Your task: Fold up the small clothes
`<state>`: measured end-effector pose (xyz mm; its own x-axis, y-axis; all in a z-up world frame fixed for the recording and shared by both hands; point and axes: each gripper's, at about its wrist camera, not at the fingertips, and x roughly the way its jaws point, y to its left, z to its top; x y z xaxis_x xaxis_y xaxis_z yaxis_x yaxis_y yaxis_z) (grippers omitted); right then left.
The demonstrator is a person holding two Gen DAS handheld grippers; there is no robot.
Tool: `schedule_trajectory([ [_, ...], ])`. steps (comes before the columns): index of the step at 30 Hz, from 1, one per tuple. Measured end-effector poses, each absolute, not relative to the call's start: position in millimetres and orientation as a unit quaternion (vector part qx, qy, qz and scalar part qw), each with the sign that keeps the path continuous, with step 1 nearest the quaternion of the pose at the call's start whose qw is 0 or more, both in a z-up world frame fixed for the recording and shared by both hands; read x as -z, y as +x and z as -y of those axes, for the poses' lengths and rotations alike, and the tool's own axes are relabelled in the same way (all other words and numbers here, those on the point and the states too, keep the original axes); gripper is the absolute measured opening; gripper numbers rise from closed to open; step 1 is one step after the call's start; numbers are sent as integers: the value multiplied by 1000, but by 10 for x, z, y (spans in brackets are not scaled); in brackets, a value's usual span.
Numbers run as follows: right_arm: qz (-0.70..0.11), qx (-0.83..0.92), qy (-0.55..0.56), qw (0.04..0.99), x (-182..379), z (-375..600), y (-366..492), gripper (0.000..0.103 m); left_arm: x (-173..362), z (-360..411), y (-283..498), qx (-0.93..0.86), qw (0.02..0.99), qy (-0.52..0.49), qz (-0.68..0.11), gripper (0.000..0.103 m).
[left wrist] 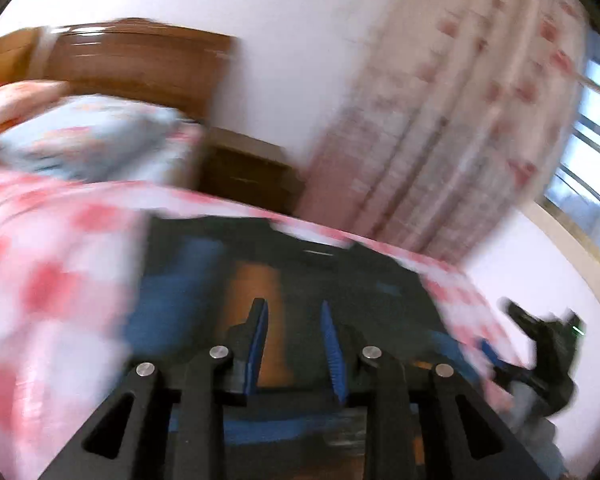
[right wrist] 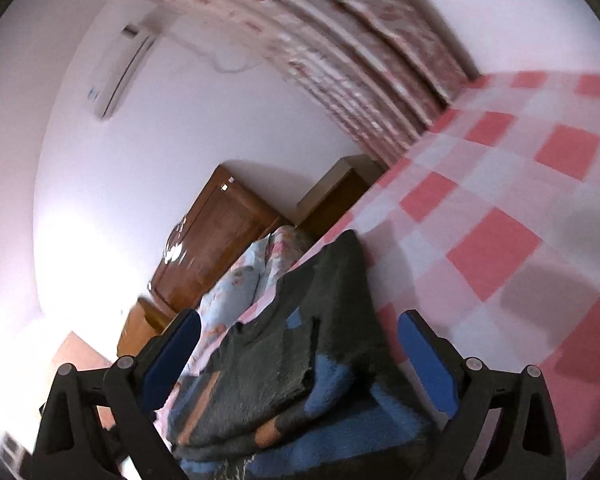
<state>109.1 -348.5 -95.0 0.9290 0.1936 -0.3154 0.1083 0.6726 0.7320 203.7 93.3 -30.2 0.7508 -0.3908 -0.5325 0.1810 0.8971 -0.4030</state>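
Both hand-held grippers, left (left wrist: pixel 294 312) and right (right wrist: pixel 300 334), hover spread over an apparently part-folded dark garment (right wrist: pixel 300 360) on the bed (right wrist: pixel 500 208), needing aligned edges.

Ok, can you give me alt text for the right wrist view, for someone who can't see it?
The right tool is open, its blue pads on either side of a dark grey, blue and orange garment lying partly folded on a red-and-white checked bedsheet. Behind are a floral pillow, a wooden headboard, a patterned curtain and a wall air conditioner.
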Motion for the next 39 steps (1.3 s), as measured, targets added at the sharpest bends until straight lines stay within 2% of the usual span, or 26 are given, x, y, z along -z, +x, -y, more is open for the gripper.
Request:
schedule_trajectory([
  [4, -223, -45, 314, 922, 844, 3162, 1244, 103, 657, -1490, 2009, 88, 907, -219, -349, 26],
  [9, -321, -47, 185, 928, 902, 2663, 1531, 103, 805, -1375, 2037, 75, 908, -206, -358, 28],
  [13, -379, -38, 184, 906, 1058, 2663, 1726, 103, 821, -1337, 2039, 61, 910, -191, -362, 29],
  [18, -395, -45, 165, 903, 1098, 2600, 1786, 103, 853, -1377, 2113, 51, 902, -220, -368, 35],
  [21, -402, -46, 141, 903, 1122, 2519, 1796, 103, 846, -1382, 2095, 50, 903, -221, -366, 35],
  [26, -371, -21, 166, 914, 1080, 2629, 1711, 103, 842, -1388, 2093, 52, 902, -225, -365, 36],
  [30, -346, -2, 178, 921, 1022, 2680, 1632, 103, 848, -1409, 2097, 49, 900, -231, -367, 42],
  [39, -363, 29, 182, 913, 1056, 2718, 1677, 103, 861, -1431, 2099, 36, 900, -238, -364, 43],
])
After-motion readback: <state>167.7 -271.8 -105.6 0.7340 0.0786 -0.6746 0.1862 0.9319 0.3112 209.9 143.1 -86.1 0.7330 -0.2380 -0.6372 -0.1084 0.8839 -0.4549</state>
